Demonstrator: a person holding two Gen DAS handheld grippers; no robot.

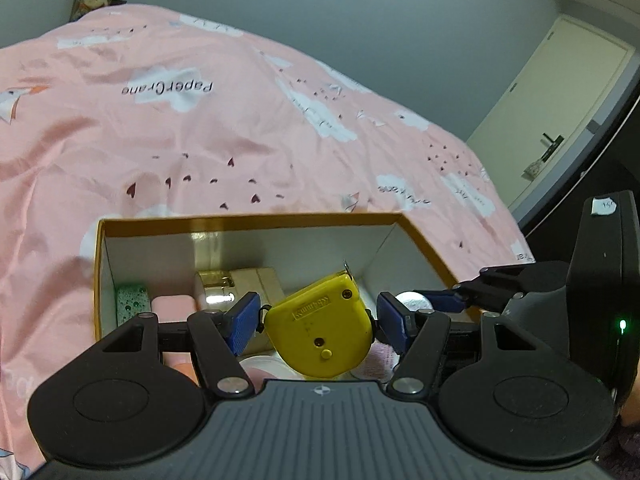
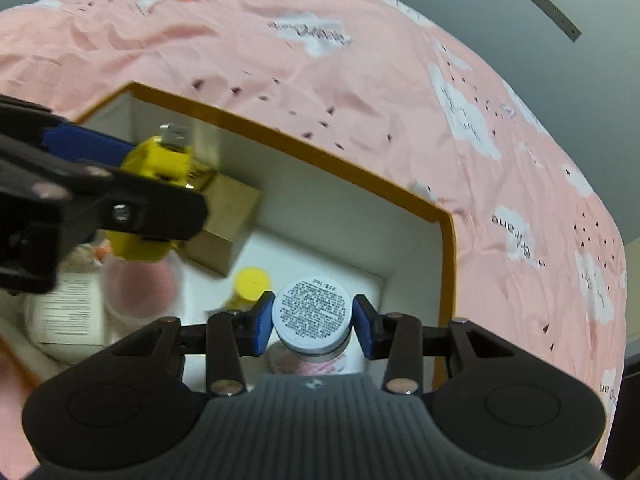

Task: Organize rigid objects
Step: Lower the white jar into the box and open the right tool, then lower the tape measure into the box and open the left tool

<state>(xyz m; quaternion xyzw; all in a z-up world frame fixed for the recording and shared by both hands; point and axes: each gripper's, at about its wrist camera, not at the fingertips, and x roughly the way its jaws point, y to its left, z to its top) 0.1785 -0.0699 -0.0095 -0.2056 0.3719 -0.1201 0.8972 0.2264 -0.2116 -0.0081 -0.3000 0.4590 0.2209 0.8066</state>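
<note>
Left wrist view: left gripper [image 1: 316, 322] over an orange-rimmed box [image 1: 248, 220] on a pink bedspread [image 1: 200, 128], blue pads [image 1: 244, 320] clamped on a yellow tape measure [image 1: 320, 328], flat side facing the camera, metal hook tip up, held above the box's inside. Below and behind, in the box: green speckled item [image 1: 132, 300] against the left wall, pink block [image 1: 172, 304] beside it, gold-capped item [image 1: 214, 284] and tan carton [image 1: 260, 280] further back. Right gripper [image 1: 452, 300] entering from the right, blue pad just beside a silvery round thing; what it grasps not clear here. Door [image 1: 560, 120] at far right. Right wrist view: right gripper [image 2: 310, 320] with jaws pressed on a small round jar [image 2: 310, 314], white printed label facing the camera, held over the box's [image 2: 320, 156] right corner. Left gripper [image 2: 132, 160] at upper left, carrying the tape measure [image 2: 160, 164] above the tan carton [image 2: 224, 216]. On the box floor: yellow-capped bottle [image 2: 250, 280] just left of the jar, blurred pink tub [image 2: 140, 284], white printed pack [image 2: 68, 312]. Bedspread [image 2: 400, 80] around the box.
</note>
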